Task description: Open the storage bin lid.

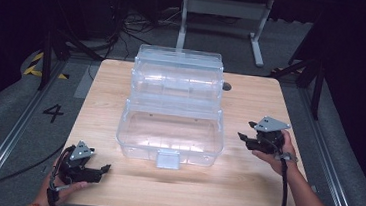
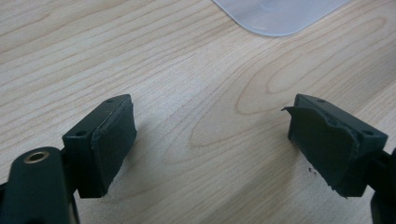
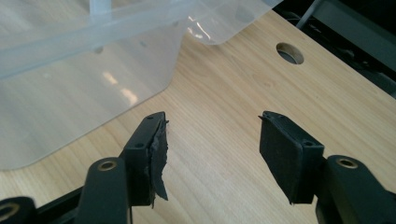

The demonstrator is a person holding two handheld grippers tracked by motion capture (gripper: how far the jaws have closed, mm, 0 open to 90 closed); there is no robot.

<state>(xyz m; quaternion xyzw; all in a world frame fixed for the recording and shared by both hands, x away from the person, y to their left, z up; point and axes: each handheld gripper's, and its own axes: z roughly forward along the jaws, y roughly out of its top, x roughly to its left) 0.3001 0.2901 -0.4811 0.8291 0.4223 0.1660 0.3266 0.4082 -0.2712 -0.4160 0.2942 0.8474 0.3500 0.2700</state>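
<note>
Clear plastic box (image 1: 171, 132), rounded corners, woodgrain table (image 1: 244, 183)

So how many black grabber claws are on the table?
2: the left gripper near the wooden table's front-left corner, the right gripper right of the clear plastic box.

Box (image 1: 171, 132) mid-table (image 1: 243, 188), left gripper (image 1: 106, 167) front-left, right gripper (image 1: 241, 136) right

A: Between our left gripper's (image 2: 212, 140) jaws we find bare table (image 2: 140, 56); ahead of them, to the right, the clear box's (image 2: 280, 14) corner stands in the way.

B: Our right gripper's (image 3: 212, 140) gap is likewise free; the box wall (image 3: 70, 93) blocks beyond its left jaw.
</note>
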